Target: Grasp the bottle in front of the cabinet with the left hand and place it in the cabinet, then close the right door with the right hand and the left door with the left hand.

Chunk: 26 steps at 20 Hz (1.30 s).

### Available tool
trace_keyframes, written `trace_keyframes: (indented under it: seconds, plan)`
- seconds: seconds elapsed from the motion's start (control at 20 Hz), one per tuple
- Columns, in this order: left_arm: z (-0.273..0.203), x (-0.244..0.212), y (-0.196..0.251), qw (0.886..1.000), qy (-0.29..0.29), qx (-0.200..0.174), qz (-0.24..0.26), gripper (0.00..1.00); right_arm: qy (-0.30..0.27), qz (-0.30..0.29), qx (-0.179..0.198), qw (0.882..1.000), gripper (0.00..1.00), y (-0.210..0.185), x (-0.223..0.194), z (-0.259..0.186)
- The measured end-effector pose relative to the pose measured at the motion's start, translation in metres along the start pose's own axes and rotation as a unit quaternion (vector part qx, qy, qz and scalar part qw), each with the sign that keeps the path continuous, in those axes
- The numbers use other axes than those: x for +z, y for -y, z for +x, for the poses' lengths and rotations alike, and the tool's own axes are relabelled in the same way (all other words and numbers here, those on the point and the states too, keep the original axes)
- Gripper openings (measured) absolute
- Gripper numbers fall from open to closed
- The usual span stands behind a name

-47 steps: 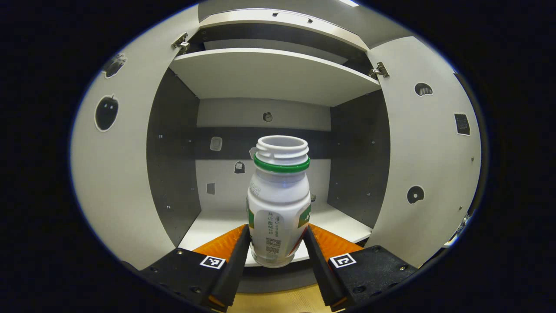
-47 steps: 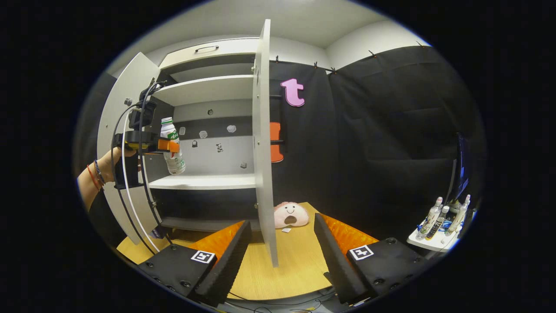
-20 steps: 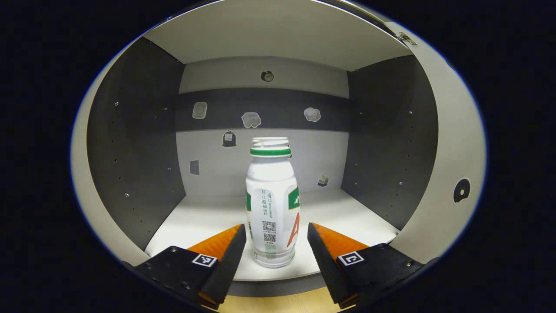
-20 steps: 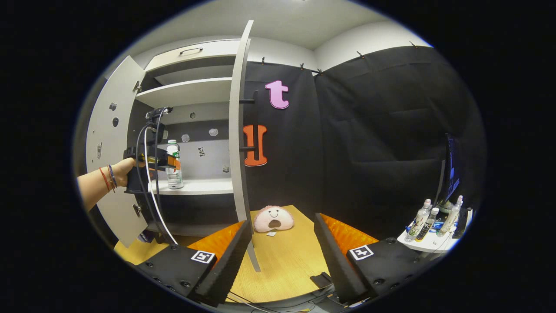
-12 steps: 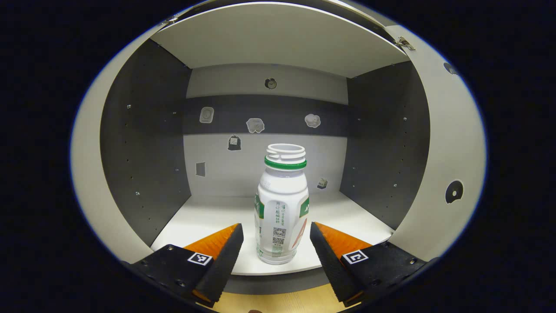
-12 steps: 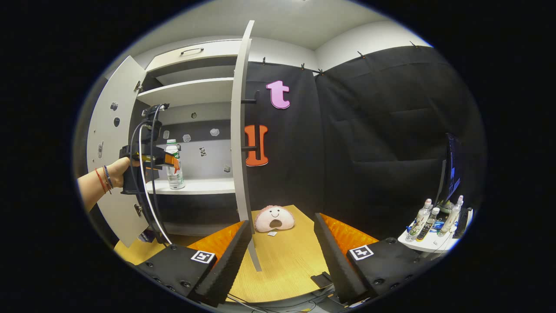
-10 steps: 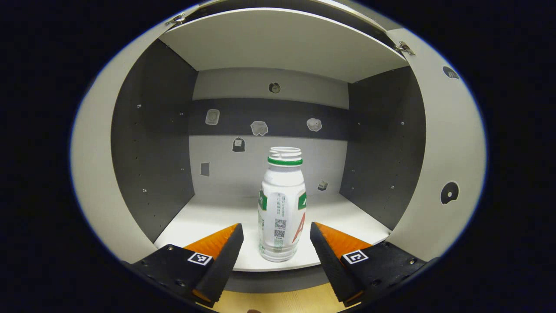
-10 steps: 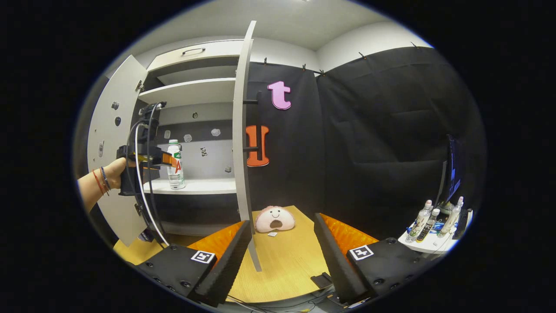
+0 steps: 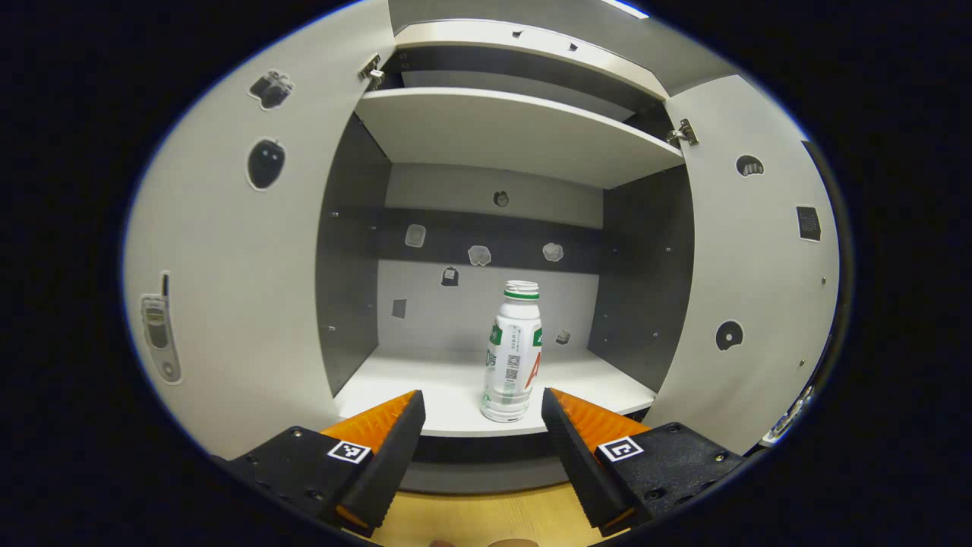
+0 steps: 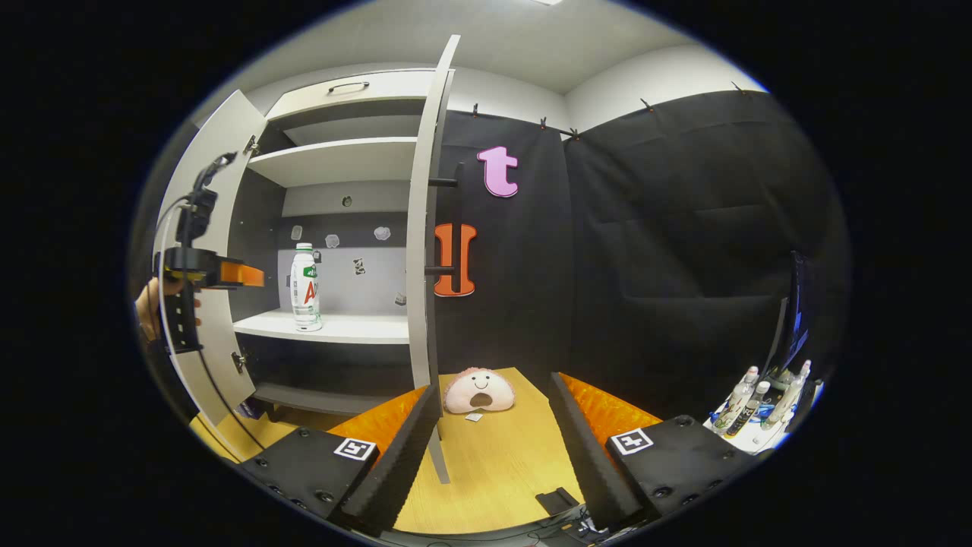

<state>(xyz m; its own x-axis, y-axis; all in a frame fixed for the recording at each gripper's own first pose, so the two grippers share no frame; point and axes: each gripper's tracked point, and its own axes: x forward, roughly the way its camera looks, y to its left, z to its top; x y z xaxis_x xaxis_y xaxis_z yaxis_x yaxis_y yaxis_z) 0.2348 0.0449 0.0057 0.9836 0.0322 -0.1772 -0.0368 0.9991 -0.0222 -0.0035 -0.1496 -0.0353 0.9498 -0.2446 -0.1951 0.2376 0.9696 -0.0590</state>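
Note:
A white bottle point(image 9: 513, 352) with a green neck ring and no cap stands upright on the cabinet's lower shelf point(image 9: 440, 387), near its front edge. My left gripper point(image 9: 483, 441) is open in front of the shelf, apart from the bottle. Both cabinet doors hang open: the left door point(image 9: 243, 251) and the right door point(image 9: 748, 273). In the right gripper view the bottle point(image 10: 304, 287) stands on the shelf point(image 10: 334, 327), the left gripper point(image 10: 228, 275) hovers off to its left, and the right door point(image 10: 422, 228) shows edge-on. My right gripper point(image 10: 493, 433) is open over the wooden table point(image 10: 493, 463).
A pink plush toy point(image 10: 479, 390) lies on the table behind the right door. An upper shelf point(image 9: 516, 129) spans the cabinet above the bottle. Several small bottles point(image 10: 759, 395) stand on a white side stand at the far right. Small stickers dot the cabinet's back wall.
My left gripper let go of the bottle on the shelf and backed out of the cabinet, so the bottle looks smaller. The right gripper has barely shifted.

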Motion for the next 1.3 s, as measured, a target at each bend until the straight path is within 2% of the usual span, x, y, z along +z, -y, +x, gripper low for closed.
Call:
trace_keyframes:
  seconds: [0.15, 0.4, 0.55, 0.7, 0.9, 1.1, 1.3]
  plan:
    - [-0.044, 0.004, -0.012, 0.999, 0.021, 0.015, 0.024, 0.94, -0.006, -0.008, 0.005, 1.000, 0.96, 0.003, -0.002, 0.014]
    - [-0.119, -0.002, -0.017, 0.999, 0.030, 0.019, 0.011, 0.93, -0.004, 0.021, -0.007, 1.000, 0.96, 0.016, 0.001, 0.046]
    - [-0.159, -0.007, -0.014, 0.999, 0.037, 0.021, 0.007, 0.93, 0.006, -0.007, -0.012, 1.000, 0.96, 0.021, 0.006, 0.063]
    - [-0.199, -0.009, -0.003, 0.999, 0.035, 0.012, -0.002, 0.94, 0.012, -0.019, -0.002, 1.000, 0.96, 0.016, 0.005, 0.077]
    - [-0.224, -0.003, 0.008, 0.999, 0.049, -0.001, -0.019, 0.94, 0.026, -0.017, 0.005, 1.000, 0.96, 0.011, 0.009, 0.090]
    - [-0.231, -0.002, 0.004, 0.999, 0.050, 0.006, -0.018, 0.93, 0.025, -0.020, 0.015, 0.999, 0.96, 0.007, 0.009, 0.094]
    - [-0.232, -0.009, 0.004, 0.998, 0.043, 0.005, -0.039, 0.94, 0.021, -0.028, 0.020, 0.999, 0.96, 0.004, 0.005, 0.095]
